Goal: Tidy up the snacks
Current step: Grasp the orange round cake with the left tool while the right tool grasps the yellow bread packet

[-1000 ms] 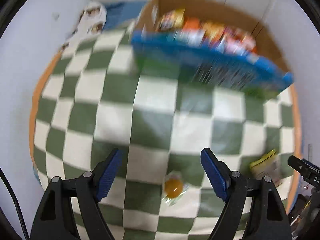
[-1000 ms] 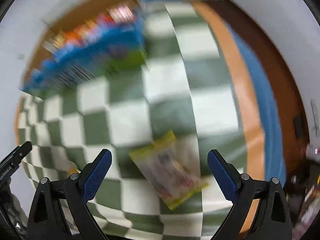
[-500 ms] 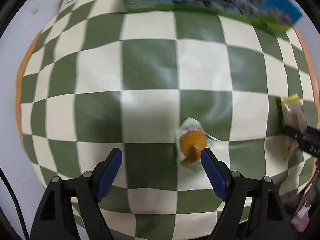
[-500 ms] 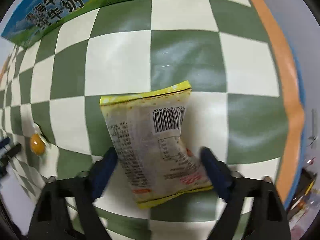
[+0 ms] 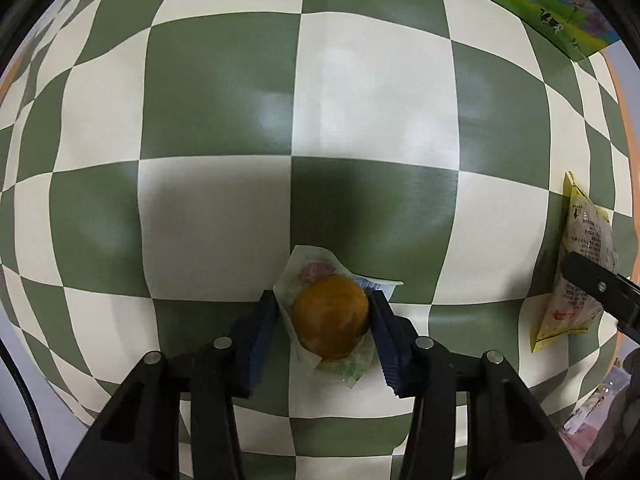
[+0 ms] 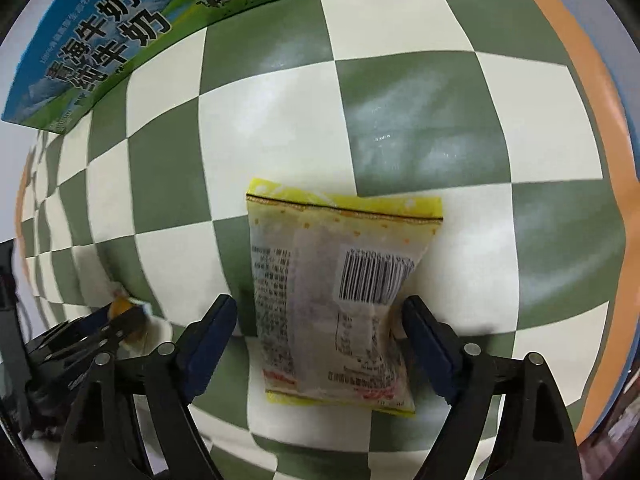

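Pick step, both hands. My left gripper (image 5: 324,316) is closing on the bun (image 5: 331,316), pads at its wrapper, at 6 o'clock on the checked cloth (image 5: 376,92). Right gripper (image 6: 320,330) straddles the yellow pack (image 6: 336,296), jaws opening slightly, not clamped. Next: squeeze right, lift both, carry toward the box (image 6: 100,36) at 11.

tabletop (image 5: 224,92): green-white check cloth | on it: wrapped bun (image 5: 331,322); yellow snack packet (image 6: 340,296); milk carton box (image 6: 120,36)
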`<state>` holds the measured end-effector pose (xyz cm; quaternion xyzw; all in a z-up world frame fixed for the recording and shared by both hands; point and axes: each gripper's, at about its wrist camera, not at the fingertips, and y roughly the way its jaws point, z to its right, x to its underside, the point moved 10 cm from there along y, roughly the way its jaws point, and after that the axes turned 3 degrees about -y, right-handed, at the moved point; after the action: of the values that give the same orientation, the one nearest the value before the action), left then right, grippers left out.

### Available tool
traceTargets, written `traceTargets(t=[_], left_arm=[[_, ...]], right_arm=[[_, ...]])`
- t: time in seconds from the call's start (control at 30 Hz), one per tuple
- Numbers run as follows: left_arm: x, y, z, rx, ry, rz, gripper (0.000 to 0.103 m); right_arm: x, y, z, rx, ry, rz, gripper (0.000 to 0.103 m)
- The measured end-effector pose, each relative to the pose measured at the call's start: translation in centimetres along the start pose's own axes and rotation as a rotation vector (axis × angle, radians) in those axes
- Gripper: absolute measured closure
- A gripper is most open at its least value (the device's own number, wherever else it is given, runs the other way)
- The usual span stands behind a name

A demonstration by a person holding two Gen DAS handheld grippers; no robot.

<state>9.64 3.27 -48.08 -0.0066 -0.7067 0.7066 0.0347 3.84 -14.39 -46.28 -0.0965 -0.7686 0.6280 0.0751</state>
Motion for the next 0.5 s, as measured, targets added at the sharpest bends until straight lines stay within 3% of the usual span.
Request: traceTargets(t=[0.07,0.17,0.37,0.5], left_arm=[[0.3,-0.3,0.1,0.005,-0.008,0.005,0.060],[0.6,-1.1,0.1,0.029,-0.025,0.012,0.061],[1.0,-4.1,0.9,0.167,-0.075,0.014,0.061],[0.2,-8.0,2.5,0.240,-0.075,0.069,0.061]], right_arm=[[-0.3,0.2,-0.4,0.029,-0.026,0.017,0.039],[-1.1,0.3,-1.7,0.020,-0.057,0.038,0.048],[-0.8,-2.1,-2.9,-0.078,-0.045,0.061,0.051],[-1.2,-4.5,-4.1,-0.156,-0.038,0.078,0.051]])
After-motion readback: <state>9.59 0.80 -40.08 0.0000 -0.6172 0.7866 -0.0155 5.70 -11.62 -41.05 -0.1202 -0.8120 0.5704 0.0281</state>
